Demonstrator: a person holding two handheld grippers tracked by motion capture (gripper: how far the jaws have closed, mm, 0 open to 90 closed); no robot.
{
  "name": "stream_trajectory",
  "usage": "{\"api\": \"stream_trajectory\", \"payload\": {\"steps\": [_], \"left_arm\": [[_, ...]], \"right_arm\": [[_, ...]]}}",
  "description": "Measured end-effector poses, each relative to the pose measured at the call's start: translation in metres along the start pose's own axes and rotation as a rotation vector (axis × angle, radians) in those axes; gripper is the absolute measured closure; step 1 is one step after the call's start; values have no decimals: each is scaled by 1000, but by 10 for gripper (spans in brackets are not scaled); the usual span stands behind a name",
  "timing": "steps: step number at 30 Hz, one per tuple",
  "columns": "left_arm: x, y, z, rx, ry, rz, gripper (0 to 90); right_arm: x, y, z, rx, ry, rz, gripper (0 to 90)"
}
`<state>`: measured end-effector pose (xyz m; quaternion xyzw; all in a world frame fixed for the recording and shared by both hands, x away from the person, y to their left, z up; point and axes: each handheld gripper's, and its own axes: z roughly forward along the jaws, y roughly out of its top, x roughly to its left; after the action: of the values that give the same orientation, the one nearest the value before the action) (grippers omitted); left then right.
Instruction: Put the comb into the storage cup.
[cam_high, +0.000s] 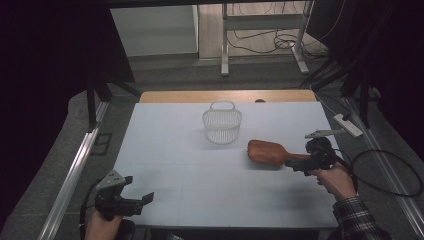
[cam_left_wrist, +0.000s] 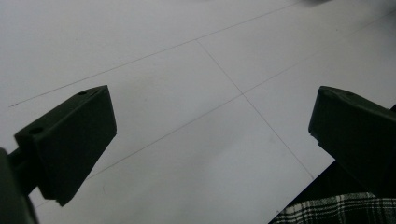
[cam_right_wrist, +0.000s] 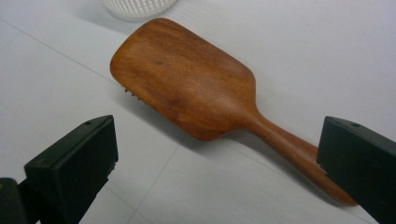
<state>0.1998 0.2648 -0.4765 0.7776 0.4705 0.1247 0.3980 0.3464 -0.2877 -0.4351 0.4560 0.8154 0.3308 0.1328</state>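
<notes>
A wooden paddle hairbrush (cam_high: 267, 151) lies back up, bristles down, on the white table (cam_high: 200, 175), right of centre. Its handle points toward my right gripper (cam_high: 294, 164). In the right gripper view the brush (cam_right_wrist: 187, 79) lies between and beyond the wide-apart jaws of the open right gripper (cam_right_wrist: 215, 135), its handle end running under the right jaw. A white mesh basket (cam_high: 222, 124) stands upright behind the brush, and its bottom (cam_right_wrist: 140, 7) shows at the top of that view. My left gripper (cam_high: 139, 189) hovers open at the table's front left corner, with bare table between its jaws (cam_left_wrist: 212, 107).
A wood strip (cam_high: 225, 96) borders the table's far edge. A white power strip (cam_high: 348, 125) and cables lie on the floor at the right. A metal rail (cam_high: 75, 170) runs along the left. A plaid sleeve (cam_left_wrist: 327, 210) shows below the table's front edge.
</notes>
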Motion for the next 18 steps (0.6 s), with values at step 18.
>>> {"api": "stream_trajectory", "payload": {"steps": [18], "left_arm": [[0,0,0,0,-4,-1,8]], "right_arm": [[-13,26,20,74,-52,22,0]]}}
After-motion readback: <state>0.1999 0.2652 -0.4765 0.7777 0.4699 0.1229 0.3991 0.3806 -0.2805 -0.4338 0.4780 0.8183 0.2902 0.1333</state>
